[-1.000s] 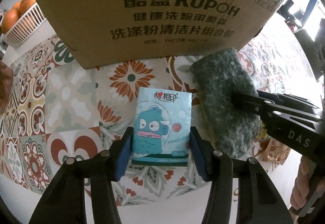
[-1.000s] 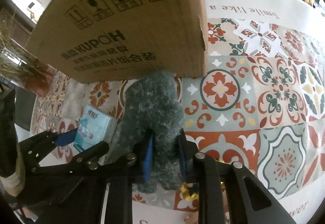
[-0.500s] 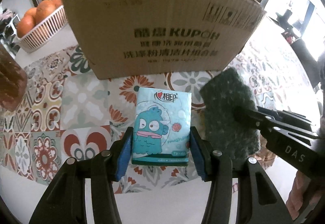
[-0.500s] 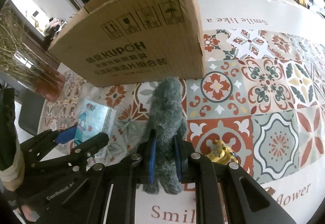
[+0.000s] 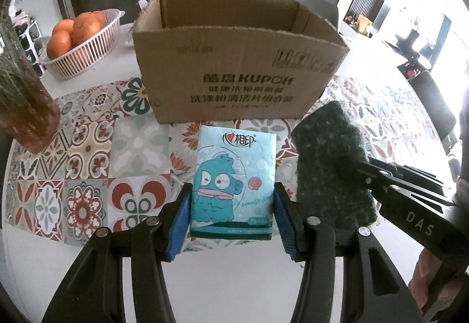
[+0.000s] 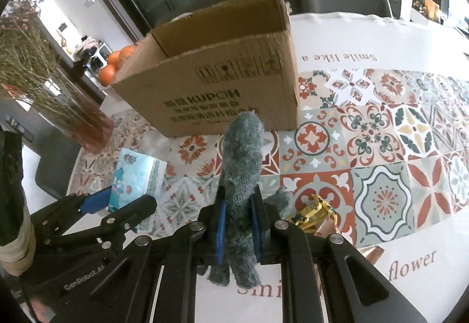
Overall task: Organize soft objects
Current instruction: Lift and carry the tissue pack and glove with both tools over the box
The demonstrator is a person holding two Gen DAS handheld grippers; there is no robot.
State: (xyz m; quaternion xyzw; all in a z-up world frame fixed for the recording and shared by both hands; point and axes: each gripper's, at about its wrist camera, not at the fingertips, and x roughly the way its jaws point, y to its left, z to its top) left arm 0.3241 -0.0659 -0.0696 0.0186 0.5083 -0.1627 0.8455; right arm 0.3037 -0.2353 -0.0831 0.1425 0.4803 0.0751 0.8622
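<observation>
A light blue tissue pack (image 5: pixel 233 185) with a cartoon fish is clamped between the blue pads of my left gripper (image 5: pixel 231 220), held above the patterned tablecloth. To its right a fuzzy grey-green cloth (image 5: pixel 329 162) hangs in my right gripper (image 6: pixel 237 223), whose pads squeeze the cloth (image 6: pixel 240 173) tightly. An open cardboard box (image 5: pixel 234 74) stands just beyond both items, its inside visible over the near wall. In the right wrist view the box (image 6: pixel 222 80) is ahead and the tissue pack (image 6: pixel 134 179) sits to the left in the other gripper.
A white basket of oranges (image 5: pixel 79 39) stands left of the box. A glass vase with dried stems (image 5: pixel 26 106) is at the far left. A small yellow toy (image 6: pixel 310 211) lies on the tablecloth (image 6: pixel 381 147) beneath the right gripper. Chairs stand behind the table.
Both grippers have risen with their loads; the box now appears lower and its open top shows. The right gripper's pads closed tighter on the cloth.
</observation>
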